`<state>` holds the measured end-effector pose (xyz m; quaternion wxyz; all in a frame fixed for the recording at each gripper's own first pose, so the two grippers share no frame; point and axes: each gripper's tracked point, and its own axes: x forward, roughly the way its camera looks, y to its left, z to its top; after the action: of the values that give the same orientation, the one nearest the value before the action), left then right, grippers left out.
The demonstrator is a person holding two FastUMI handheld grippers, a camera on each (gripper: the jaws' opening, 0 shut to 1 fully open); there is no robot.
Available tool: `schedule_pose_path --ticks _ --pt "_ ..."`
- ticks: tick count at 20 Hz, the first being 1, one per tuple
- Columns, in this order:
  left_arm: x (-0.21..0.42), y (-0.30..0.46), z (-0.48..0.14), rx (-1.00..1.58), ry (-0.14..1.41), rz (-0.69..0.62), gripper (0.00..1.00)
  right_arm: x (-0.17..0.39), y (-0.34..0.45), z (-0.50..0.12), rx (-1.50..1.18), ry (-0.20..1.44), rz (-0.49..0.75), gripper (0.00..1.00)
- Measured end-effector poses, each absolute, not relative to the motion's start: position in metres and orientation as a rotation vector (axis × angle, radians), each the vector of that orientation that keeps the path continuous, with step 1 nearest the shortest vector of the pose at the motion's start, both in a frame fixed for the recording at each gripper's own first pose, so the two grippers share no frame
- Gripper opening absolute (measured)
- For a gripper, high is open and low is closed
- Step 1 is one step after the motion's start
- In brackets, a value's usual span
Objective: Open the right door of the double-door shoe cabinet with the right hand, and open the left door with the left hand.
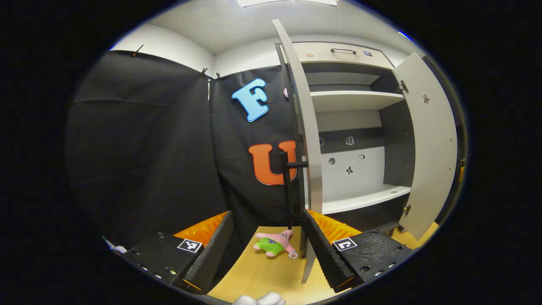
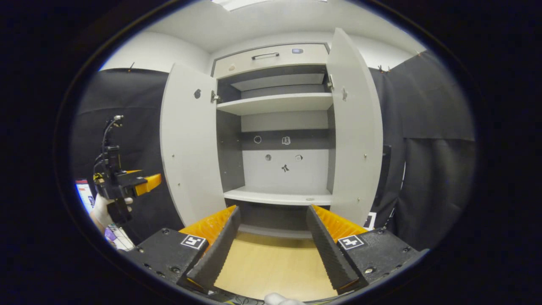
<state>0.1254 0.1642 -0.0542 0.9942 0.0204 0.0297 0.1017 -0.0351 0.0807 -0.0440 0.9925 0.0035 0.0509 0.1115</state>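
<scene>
Both grey flat-panel cabinet doors (image 2: 186, 144) (image 2: 353, 131) swung wide; left gripper (image 1: 266, 250) and right gripper (image 2: 271, 250) spread, empty. Possible rebound shut if bumped.

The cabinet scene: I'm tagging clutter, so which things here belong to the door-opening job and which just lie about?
Job: left door, right door, both open; left hand-held gripper; right hand-held gripper.
Lying about: plush toy on the floor; drawer above the shelves.

Pink and green plush toy (image 1: 274, 244) lying on the wood floor (image 1: 271, 275), just in front of the black cloth wall (image 1: 144, 148). Ceiling light (image 1: 288, 2) on overhead.
</scene>
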Motion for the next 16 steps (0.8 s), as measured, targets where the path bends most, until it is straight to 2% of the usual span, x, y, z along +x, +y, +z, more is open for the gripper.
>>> schedule_pose_path --ticks 6,9,16 --pt "0.105 0.127 -0.023 0.043 0.033 0.186 0.96 -0.032 0.068 -0.037 0.0 0.092 0.193 0.98" --pt "0.102 0.09 -0.013 0.032 0.014 0.134 0.96 -0.032 0.059 -0.031 -0.003 0.076 0.17 0.98" --pt "0.102 0.019 -0.019 -0.009 0.023 0.044 0.96 -0.031 0.038 -0.034 -0.007 0.077 0.11 0.98"
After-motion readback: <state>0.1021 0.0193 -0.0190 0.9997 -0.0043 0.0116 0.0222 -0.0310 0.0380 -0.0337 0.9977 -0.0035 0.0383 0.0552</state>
